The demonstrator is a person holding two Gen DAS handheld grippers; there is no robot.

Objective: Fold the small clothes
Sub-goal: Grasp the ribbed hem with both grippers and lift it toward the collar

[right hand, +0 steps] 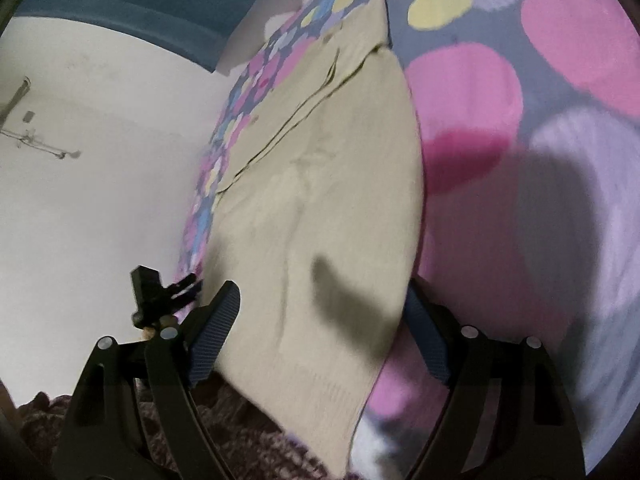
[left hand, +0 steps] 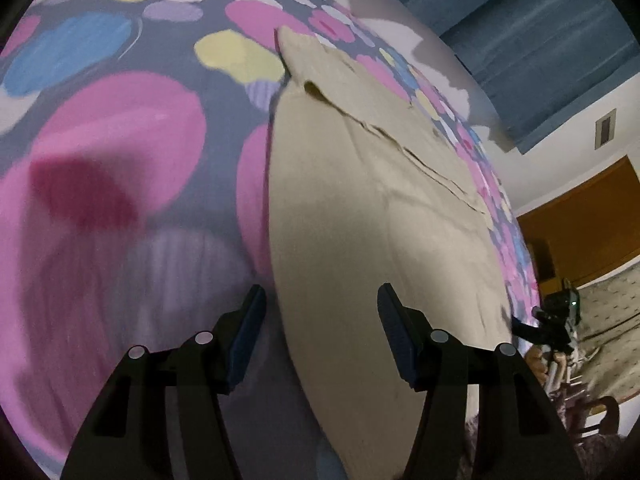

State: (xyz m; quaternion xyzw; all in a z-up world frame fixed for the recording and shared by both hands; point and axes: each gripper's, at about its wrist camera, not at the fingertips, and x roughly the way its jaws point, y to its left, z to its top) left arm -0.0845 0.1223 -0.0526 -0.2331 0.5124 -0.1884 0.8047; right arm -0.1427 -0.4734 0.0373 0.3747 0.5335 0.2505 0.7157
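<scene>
Beige garment [left hand: 380,240]: near hem running off the bottom edge in both wrist views. Right claw [right hand: 320,304]: its right finger partly tucking behind the garment's edge. Bedspread [left hand: 120,160] print smearing with blur. Right claw's details too small from the left view.

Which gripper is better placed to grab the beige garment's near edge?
Probably the left gripper: its open jaws straddle the beige garment's side edge. The right gripper is open too, with cloth spanning its whole gap.
</scene>
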